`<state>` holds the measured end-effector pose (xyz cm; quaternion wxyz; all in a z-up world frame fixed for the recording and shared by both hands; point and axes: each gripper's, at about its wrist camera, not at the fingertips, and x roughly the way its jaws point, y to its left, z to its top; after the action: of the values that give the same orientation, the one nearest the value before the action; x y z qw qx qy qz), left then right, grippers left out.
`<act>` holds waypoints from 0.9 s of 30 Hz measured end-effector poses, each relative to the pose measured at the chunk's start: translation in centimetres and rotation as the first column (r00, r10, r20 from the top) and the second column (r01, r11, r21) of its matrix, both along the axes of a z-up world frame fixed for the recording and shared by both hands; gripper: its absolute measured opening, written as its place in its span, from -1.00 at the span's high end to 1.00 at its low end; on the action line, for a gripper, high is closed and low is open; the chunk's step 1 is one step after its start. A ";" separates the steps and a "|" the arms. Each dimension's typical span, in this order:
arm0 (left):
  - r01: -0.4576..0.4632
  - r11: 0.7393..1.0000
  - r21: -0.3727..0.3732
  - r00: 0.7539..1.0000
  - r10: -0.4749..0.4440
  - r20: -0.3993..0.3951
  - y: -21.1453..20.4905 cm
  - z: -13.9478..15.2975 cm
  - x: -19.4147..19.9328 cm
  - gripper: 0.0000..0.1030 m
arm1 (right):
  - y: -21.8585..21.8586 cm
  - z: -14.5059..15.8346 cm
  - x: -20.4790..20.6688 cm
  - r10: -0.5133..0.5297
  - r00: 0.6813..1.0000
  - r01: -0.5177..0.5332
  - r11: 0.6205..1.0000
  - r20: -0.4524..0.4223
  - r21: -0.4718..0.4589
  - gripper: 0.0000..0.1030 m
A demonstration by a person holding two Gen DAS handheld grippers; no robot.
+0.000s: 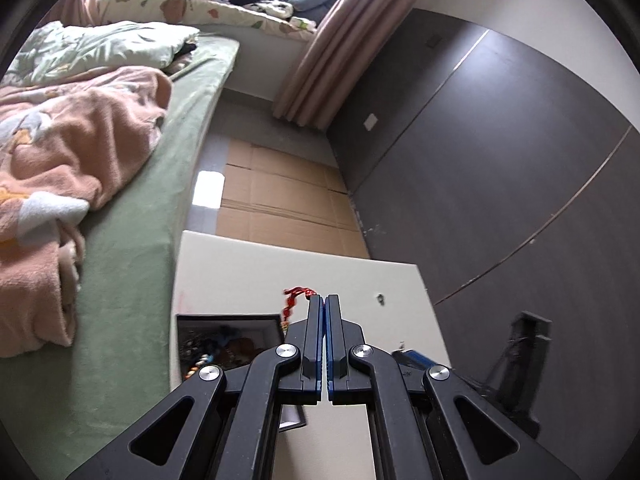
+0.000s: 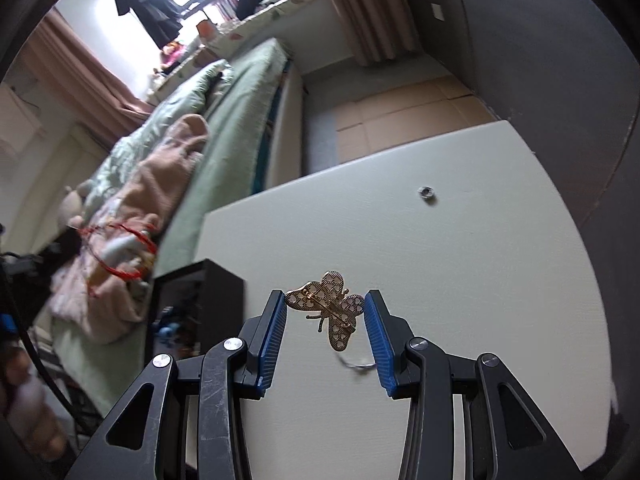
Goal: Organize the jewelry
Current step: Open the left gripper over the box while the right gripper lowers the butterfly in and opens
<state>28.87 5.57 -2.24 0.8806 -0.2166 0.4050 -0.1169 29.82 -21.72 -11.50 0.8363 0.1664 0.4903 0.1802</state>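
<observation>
My left gripper (image 1: 324, 298) is shut on a red cord bracelet (image 1: 295, 300) that dangles from its tips above the white table (image 1: 248, 272). The same red bracelet (image 2: 120, 252) shows blurred at the left of the right wrist view. Below it a black jewelry box (image 1: 228, 340) holds several mixed pieces; it also shows in the right wrist view (image 2: 200, 308). My right gripper (image 2: 325, 300) holds a gold butterfly brooch (image 2: 328, 308) between its blue pads, back side and pin facing me, above the table (image 2: 460, 280). A small silver ring (image 2: 426, 192) lies farther out on the table, also seen in the left wrist view (image 1: 381, 299). A thin silver hoop (image 2: 360, 364) lies under the brooch.
A bed with a green sheet (image 1: 140, 240) and a pink blanket (image 1: 60, 152) runs along the table's left side. Flattened cardboard (image 1: 280, 196) covers the floor beyond the table. A dark wall (image 1: 500, 160) stands on the right. A black stand (image 1: 520, 360) is at the table's right.
</observation>
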 end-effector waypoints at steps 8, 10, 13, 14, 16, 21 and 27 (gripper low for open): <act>0.015 1.000 0.002 0.995 -0.014 -0.096 0.9 -2.3 0.1 1.00 | 2.1 0.5 0.1 0.041 0.999 -0.041 0.999 0.011 0.023 0.20; 0.043 0.998 -0.048 0.993 -0.048 -0.111 1.1 -2.9 0.2 0.99 | 2.3 0.6 0.0 0.048 0.999 -0.049 0.998 0.015 0.033 0.20; 0.051 0.999 -0.011 0.986 -0.052 -0.157 1.0 -3.7 0.1 0.98 | 2.8 0.7 -0.1 0.064 0.998 -0.065 0.997 0.022 0.052 0.20; 0.041 0.999 0.004 0.986 -0.040 -0.163 1.2 -3.9 0.0 0.95 | 3.0 0.8 -0.2 0.070 0.997 -0.071 0.995 0.024 0.064 0.20; 0.026 0.999 0.020 0.986 -0.022 -0.164 1.5 -4.0 -0.3 0.75 | 3.3 0.9 -0.3 0.082 0.996 -0.084 0.993 0.030 0.078 0.20; -0.042 0.998 0.041 0.992 0.047 -0.117 3.4 -2.8 -1.1 -0.73 | 4.9 1.3 -0.7 0.122 0.991 -0.127 0.986 0.054 0.112 0.20; -0.094 0.992 0.084 0.990 0.102 -0.094 5.2 -1.9 -1.4 -0.73 | 7.4 1.6 -1.1 0.172 0.982 -0.183 0.968 0.077 0.172 0.20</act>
<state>27.42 10.74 -4.15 0.8722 -0.2067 0.4410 -0.0467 28.74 -14.36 -9.87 0.8134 0.1903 0.4590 0.3025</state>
